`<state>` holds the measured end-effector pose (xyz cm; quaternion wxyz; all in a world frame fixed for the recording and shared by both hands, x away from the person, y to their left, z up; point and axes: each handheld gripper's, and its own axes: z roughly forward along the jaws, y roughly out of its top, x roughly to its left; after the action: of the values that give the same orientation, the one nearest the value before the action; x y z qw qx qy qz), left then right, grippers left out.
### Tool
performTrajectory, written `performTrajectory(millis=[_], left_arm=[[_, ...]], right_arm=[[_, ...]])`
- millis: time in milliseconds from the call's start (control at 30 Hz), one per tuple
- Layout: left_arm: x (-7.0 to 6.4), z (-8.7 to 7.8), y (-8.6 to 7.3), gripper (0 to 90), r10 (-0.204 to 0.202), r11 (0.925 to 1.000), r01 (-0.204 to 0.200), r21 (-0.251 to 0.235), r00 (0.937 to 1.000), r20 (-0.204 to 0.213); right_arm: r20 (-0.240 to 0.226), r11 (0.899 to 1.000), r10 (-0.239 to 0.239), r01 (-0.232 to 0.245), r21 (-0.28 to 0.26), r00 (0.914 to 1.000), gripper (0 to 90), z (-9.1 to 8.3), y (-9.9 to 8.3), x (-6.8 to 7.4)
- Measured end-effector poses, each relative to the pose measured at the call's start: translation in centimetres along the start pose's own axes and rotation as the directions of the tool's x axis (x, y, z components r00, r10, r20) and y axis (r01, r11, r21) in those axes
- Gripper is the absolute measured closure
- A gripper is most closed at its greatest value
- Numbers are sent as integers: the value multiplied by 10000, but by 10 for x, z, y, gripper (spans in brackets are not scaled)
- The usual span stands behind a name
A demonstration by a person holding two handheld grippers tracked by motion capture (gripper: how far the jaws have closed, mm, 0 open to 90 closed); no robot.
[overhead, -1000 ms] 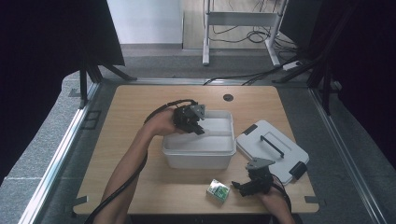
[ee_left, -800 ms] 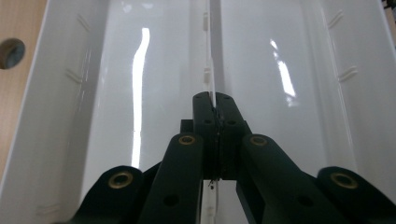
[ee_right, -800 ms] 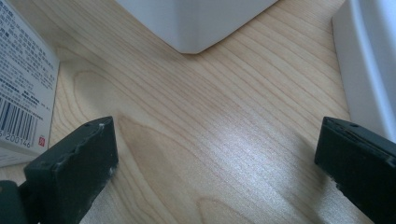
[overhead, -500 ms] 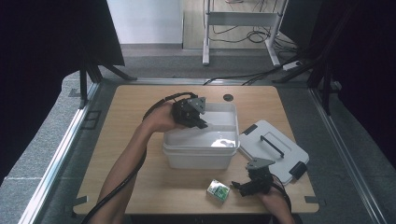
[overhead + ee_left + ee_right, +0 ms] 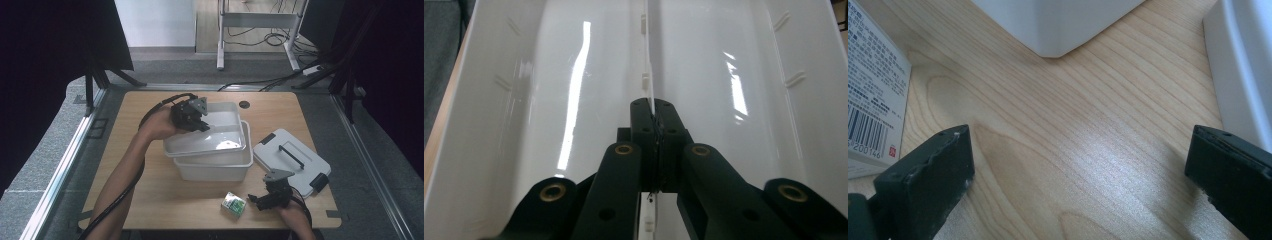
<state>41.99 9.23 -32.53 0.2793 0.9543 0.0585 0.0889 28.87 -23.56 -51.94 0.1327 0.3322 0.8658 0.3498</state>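
Note:
In the high view my left gripper (image 5: pixel 196 119) is shut on the left rim of a shallow white tray (image 5: pixel 220 136) and holds it raised and tilted above a deeper white box (image 5: pixel 215 170). The left gripper view looks along the closed jaws (image 5: pixel 653 107), which pinch the thin white edge of the tray (image 5: pixel 574 75). My right gripper (image 5: pixel 257 200) rests open near the table's front edge, beside a small green and white carton (image 5: pixel 233 204). Its own view shows the gripper (image 5: pixel 1078 160) with jaws wide apart over bare wood, the carton (image 5: pixel 873 100) at the left.
A white lid (image 5: pixel 292 160) with a black handle and black latches lies on the table right of the box. In the right gripper view the corner of the box (image 5: pixel 1058 25) is ahead and the lid (image 5: pixel 1243 60) at the right. Dark curtains flank the wooden table (image 5: pixel 150 200).
My left gripper has lifted the tray up out of the box and drawn it back and to the left. The right gripper and the carton have stayed put.

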Motion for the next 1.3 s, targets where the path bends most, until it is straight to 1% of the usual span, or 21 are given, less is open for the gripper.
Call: performTrajectory(millis=[100,133,267,400,467,533,567,600,633,700,733,767,800,833,867,967,1033,1067,1100,1233,1300], left_arm=[[2,-4,-6,887,-191,9998,191,-21,9997,-165],[4,-9,-12,888,-447,9990,446,-46,9985,-309],[7,-15,-22,888,-792,9969,792,-25,9951,-597],[10,-26,-38,888,-1293,9914,1305,45,9860,-1049],[10,-28,-41,888,-1379,9903,1392,47,9844,-1092],[11,-34,-51,888,-1609,9866,1631,55,9777,-1350],[11,-34,-51,888,-1609,9866,1631,55,9777,-1350],[11,-39,-58,888,-1794,9833,1819,33,9727,-1475],[11,-39,-58,888,-1794,9833,1819,33,9727,-1475],[12,-43,-65,888,-1983,9795,2013,22,9664,-1638],[12,-47,-72,888,-2189,9749,2225,3,9594,-1780],[12,-47,-72,888,-2189,9749,2225,3,9594,-1780],[13,-49,-76,888,-2283,9726,2327,21,9558,-1854],[13,-53,-82,888,-2461,9679,2514,9,9481,-2016],[13,-53,-82,888,-2461,9679,2514,9,9481,-2016],[13,-61,-95,888,-2807,9577,2876,-16,9335,-2232],[12,-63,-98,888,-2832,9567,2909,-6,9309,-2305],[12,-67,-105,888,-3001,9513,3082,-39,9232,-2400],[12,-67,-105,888,-3001,9513,3082,-39,9232,-2400],[10,-76,-120,888,-3371,9383,3454,-149,9045,-2614],[10,-79,-127,888,-3467,9340,3570,-117,8982,-2703]], right_arm=[[8,10000,4,-4,-2,10000,0,0,0,0],[0,10000,4,-4,-2,10000,0,0,0,0],[8,10000,0,0,-5,10000,0,0,0,0],[10,10000,13,-13,-3,10000,0,0,0,0],[4,10000,16,-16,-7,10000,0,0,0,0],[3,10000,17,-17,-7,10000,0,0,0,0],[3,10000,17,-17,-7,10000,0,0,0,0],[18,10000,21,-21,1,10000,0,0,0,0],[13,10000,21,-21,-5,10000,0,0,0,0],[19,10000,17,-17,-1,10000,0,0,0,0],[12,10000,19,-19,-6,10000,0,0,0,0],[14,10000,20,-20,-6,10000,0,0,0,0],[13,10000,20,-20,-5,10000,0,0,0,0],[13,10000,22,-22,-5,10000,0,0,0,0],[13,10000,22,-22,-5,10000,0,0,0,0],[-12,10000,18,-18,-1,10000,0,0,0,0],[-7,10000,11,-11,1,10000,0,0,0,0],[-9,10000,16,-16,5,10000,0,0,0,0],[-8,10000,19,-19,6,10000,0,0,0,0],[-5,10000,5,-5,8,10000,0,0,0,0],[-5,10000,6,-6,9,10000,0,0,0,0]])
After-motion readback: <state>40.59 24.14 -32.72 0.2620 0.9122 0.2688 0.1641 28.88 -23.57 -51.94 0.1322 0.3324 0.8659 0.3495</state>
